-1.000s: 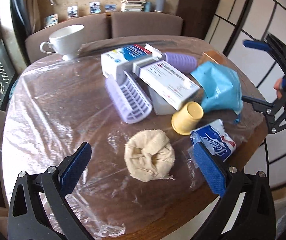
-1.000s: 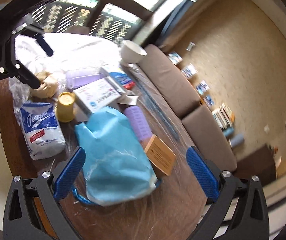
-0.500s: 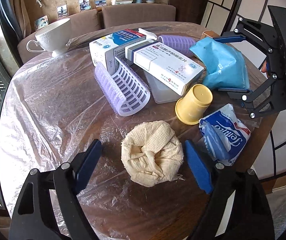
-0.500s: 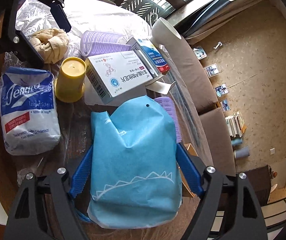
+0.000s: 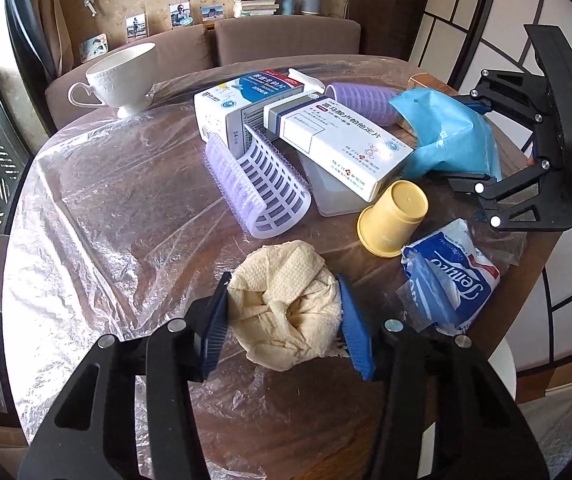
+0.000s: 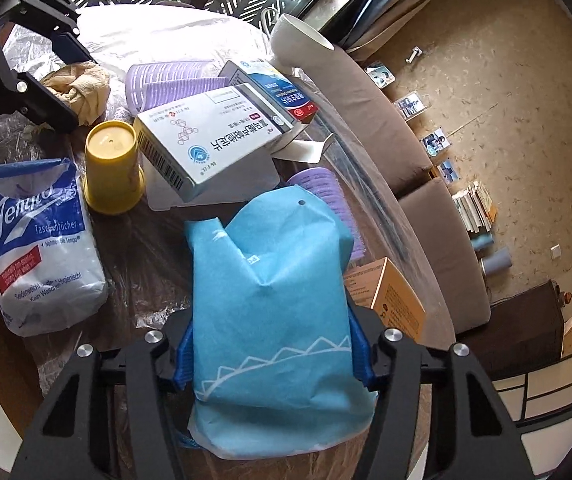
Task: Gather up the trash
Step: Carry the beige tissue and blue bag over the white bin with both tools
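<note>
Both grippers clamped on soft trash at the near edge of the plastic-covered worktop (image 5: 86, 208).

Nearest, the left gripper (image 5: 286, 322) had just closed its jaws onto the crumpled beige paper-towel wad (image 5: 286, 304); the right gripper (image 6: 272, 354) had likewise just closed on the light-blue nonwoven bag (image 6: 274, 300), right of the wad. Just beyond the wad lay an overturned yellow paper cup (image 5: 393, 218) and a white-and-blue tissue pack (image 5: 451, 280), with white medicine boxes (image 5: 341, 146) farther off. Lifting might drag the loose plastic film, toppling the cup; either soft item could squeeze out.
</note>
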`<state>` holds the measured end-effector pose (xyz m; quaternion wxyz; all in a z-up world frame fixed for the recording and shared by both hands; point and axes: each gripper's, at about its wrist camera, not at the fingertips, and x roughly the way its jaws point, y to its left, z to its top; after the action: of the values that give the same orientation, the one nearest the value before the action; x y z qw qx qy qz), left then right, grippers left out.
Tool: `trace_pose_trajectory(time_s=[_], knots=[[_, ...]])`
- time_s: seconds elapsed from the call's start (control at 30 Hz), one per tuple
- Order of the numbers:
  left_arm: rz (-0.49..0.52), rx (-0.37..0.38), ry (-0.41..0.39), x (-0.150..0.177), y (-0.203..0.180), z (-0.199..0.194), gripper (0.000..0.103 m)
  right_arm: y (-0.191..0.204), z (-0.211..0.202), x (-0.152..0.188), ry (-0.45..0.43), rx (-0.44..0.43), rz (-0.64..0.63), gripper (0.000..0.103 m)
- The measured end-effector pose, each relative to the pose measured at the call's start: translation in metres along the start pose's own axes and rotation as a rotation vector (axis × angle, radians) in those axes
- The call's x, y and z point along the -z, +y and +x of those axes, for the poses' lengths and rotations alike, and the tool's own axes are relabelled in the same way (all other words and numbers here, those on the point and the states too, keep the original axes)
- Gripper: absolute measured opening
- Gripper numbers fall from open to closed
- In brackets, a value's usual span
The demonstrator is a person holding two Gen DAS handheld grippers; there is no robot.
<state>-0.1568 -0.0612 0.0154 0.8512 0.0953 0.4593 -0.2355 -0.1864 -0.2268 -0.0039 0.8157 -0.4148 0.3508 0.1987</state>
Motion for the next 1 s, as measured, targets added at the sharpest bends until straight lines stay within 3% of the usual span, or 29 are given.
trace_pose_trajectory(time_s=[0.4, 0.63, 0.8, 1.0], knots=[[-0.069, 0.023, -0.057, -0.001, 0.021, -0.023, 0.052, -0.054, -0.04, 0.012, -0.078, -0.092, 0.417, 0.058], [-0.108, 0.05, -0.097, -0.007, 0.023, -0.042, 0.052, -0.063, -0.066, 0.033, -0.105, -0.204, 0.623, 0.058], [-0.119, 0.077, -0.114, -0.002, 0.012, -0.055, 0.052, -0.048, -0.085, 0.044, -0.1, -0.257, 0.688, 0.058], [-0.117, 0.115, -0.123, 0.011, -0.004, -0.072, 0.052, -0.013, -0.104, 0.058, -0.075, -0.294, 0.676, 0.058]])
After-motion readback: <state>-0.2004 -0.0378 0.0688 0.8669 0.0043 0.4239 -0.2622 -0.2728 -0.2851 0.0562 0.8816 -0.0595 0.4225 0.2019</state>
